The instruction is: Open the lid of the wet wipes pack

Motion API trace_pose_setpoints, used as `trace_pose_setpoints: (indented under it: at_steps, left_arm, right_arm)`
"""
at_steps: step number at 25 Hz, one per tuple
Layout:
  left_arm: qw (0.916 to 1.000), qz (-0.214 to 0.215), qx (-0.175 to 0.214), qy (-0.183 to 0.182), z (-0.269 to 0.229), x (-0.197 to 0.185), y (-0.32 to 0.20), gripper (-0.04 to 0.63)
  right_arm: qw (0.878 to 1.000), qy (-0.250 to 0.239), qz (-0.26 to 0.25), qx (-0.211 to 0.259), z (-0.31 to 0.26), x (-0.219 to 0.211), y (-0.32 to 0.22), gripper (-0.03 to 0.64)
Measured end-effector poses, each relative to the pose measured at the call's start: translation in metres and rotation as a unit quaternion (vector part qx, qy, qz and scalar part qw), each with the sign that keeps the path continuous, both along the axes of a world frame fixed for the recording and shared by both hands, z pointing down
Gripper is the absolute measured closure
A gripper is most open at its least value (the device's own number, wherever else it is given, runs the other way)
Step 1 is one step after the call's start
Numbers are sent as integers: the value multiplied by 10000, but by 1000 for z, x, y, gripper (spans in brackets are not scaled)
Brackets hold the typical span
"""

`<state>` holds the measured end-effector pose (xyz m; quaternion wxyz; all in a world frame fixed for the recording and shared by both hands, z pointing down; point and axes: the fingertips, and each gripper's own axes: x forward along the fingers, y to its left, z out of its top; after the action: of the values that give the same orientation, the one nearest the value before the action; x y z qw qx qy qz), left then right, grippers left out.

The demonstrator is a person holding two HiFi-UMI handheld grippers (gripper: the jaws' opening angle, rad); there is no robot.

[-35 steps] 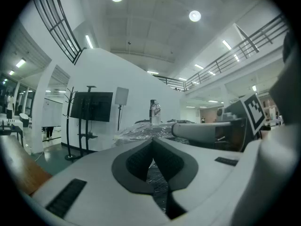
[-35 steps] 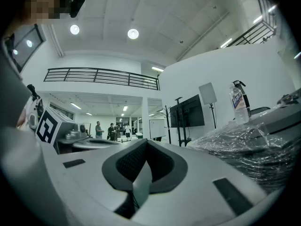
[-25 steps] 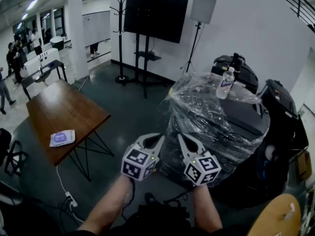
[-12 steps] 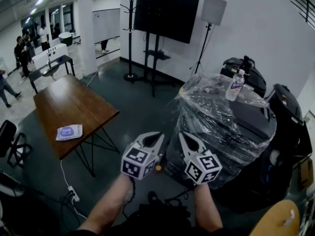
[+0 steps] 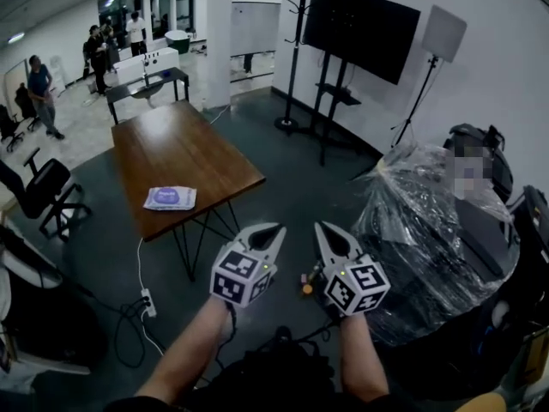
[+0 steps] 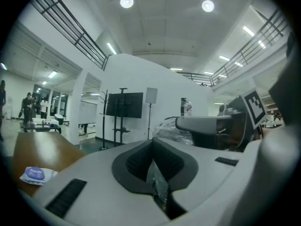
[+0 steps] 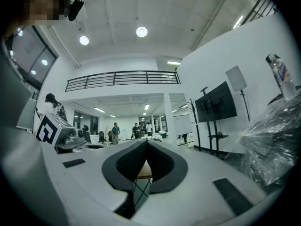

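- You are holding the left gripper (image 5: 273, 228) low in front of you. Its fingers are pressing fully together with nothing between them, and past the closed pads the left gripper view is showing only the room.
- You are carrying the right gripper (image 5: 322, 227) just beside it on the right. Its fingers are also closed tight on nothing, and a sliver of the worktop's (image 5: 193, 144) edge and legs is showing through the slit below the pads.
- The wet wipes pack (image 5: 170, 197) is lying flat on the wooden worktop, close to its near edge. It is to the left of both grippers, farther off and well apart from them. Its purple label is facing up, so the lid is probably sitting ready on top, though at this range you cannot tell the flap's state for sure.
- Both grippers are pointing roughly level over the dark floor, not over the worktop. This is looking like an approach, with the task itself not yet begun.
- The closed fingers are suiting a carry. For the lid you are likely needing one gripper to steady the soft pack while the other catches the flap.
- The plastic-wrapped bundle (image 5: 429, 221) is standing near on your right, and a power strip (image 5: 147, 303) with its cable is lying on the floor by the worktop, so you are best heading left with care.
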<state>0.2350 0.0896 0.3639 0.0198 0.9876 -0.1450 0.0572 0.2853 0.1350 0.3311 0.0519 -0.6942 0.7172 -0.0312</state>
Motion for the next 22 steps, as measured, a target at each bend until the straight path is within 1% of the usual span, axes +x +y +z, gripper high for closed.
trace_pose_setpoints:
  at_steps: [4,9,15,19,22]
  left_arm:
    - [9982,-603,-17,-79,5,-48,-33,589]
    - [9911,-1324,-72,-103,9,-105,-69,589]
    - [9765,-2135,-225,-161,22,-158,-105,589]
    - [9652,-2585,-313,-241,31,-183,-131,589]
    - [9576,-2840,-378,-301,37,-194,-154,589]
  right_arm:
    - [9983,-18,-580,-13,4,-41,-38,606]
    - [9928,-44,-1198,-57,6,-88,-79,606]
    - [9803,-76,-1967,-145,17,-132,-121,606]
    - [9709,-51,-2385,-197,21,-154,-150,606]
    - [9632,29,-2678,-247,28,-167,-176,606]
